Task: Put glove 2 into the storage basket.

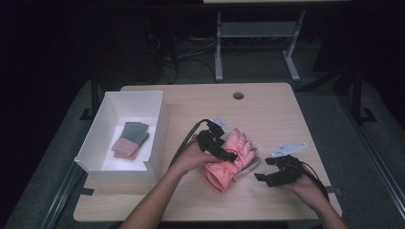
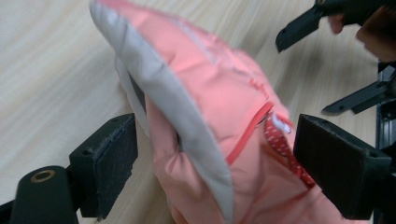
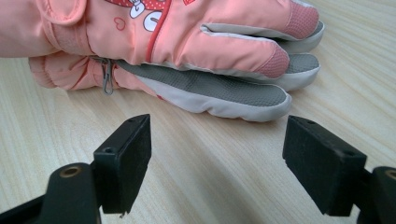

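A pair of pink padded gloves (image 1: 239, 143) with grey palms lies stacked at the middle of the wooden table. My left gripper (image 1: 224, 153) reaches over them from the left. In the left gripper view the pink glove (image 2: 205, 93) sits between the wide-apart jaws of the left gripper (image 2: 215, 163), and I see neither pad pressing on it. My right gripper (image 1: 264, 168) rests to the right of the gloves, open. In the right gripper view its jaws (image 3: 217, 163) stand apart over bare wood, with the gloves (image 3: 187, 42) lying just beyond them.
A white open box (image 1: 157, 138) stands at the left of the table and holds folded green and pink fabric (image 1: 130, 140). A round cable hole (image 1: 238, 95) marks the table's far edge. Bare wood (image 1: 267, 114) lies behind the gloves.
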A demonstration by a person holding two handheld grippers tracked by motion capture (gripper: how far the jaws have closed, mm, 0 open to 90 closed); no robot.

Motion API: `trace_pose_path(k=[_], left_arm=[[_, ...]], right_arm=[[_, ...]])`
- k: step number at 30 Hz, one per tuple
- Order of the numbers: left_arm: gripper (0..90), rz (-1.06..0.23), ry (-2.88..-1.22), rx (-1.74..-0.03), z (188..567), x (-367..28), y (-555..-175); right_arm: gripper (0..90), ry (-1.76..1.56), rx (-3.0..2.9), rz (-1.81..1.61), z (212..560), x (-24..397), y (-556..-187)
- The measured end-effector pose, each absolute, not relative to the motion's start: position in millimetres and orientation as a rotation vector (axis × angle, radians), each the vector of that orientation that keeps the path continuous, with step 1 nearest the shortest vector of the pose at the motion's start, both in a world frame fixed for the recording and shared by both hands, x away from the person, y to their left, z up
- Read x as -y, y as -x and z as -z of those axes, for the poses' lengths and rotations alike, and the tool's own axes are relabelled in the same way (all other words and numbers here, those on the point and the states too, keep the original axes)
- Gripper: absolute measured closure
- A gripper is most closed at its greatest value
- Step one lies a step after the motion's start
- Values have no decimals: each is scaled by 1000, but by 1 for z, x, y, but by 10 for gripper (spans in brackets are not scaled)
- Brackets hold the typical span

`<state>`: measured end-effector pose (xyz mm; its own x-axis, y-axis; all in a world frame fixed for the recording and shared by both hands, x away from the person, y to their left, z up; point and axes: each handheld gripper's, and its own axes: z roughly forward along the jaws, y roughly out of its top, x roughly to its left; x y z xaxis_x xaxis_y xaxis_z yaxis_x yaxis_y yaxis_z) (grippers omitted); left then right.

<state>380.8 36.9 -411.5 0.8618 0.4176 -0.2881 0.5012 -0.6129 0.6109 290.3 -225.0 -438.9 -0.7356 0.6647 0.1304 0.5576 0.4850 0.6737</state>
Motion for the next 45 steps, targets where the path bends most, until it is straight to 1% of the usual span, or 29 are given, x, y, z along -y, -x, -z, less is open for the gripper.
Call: trace_pose_path(k=[11, 14, 17, 21, 25, 26, 27, 29, 32, 34, 38, 40, 42, 45], left_arm=[[126, 219, -2329, -698, 434, -34, -382], [126, 290, -2344, -723, 444, -31, -384], [126, 319, -2361, -720, 450, -29, -384], [125, 340, -2354, -749, 455, -28, -384], [131, 321, -2383, -731, 454, -24, -381], [143, 328, -2385, -734, 454, -23, -381], [200, 343, -2386, -733, 453, -22, -380], [247, 351, -2398, -735, 452, -22, -380], [344, 372, -2399, -737, 452, -23, -383], [409, 426, -2388, -757, 452, -25, -385], [538, 457, -2382, -760, 451, -26, -387], [556, 469, -2379, -755, 450, -26, -387], [593, 479, -2373, -762, 449, -27, -388], [603, 494, -2355, -764, 448, -28, -389]], right_arm=[[235, -1076, -2576, -1076, 439, 226, -291], [235, -1072, -2577, -1075, 439, 225, -291], [235, -1068, -2577, -1074, 439, 226, -291], [235, -1075, -2574, -1077, 439, 226, -291], [236, -1070, -2570, -1075, 439, 227, -291], [236, -1071, -2571, -1074, 439, 227, -292], [235, -1075, -2570, -1072, 439, 227, -292], [236, -1075, -2567, -1074, 439, 227, -292], [236, -1083, -2568, -1073, 439, 228, -292], [236, -1086, -2569, -1072, 439, 227, -292], [236, -1086, -2571, -1071, 439, 227, -292], [236, -1087, -2567, -1074, 440, 227, -292], [235, -1086, -2566, -1077, 439, 228, -292], [235, -1087, -2562, -1085, 439, 229, -292]])
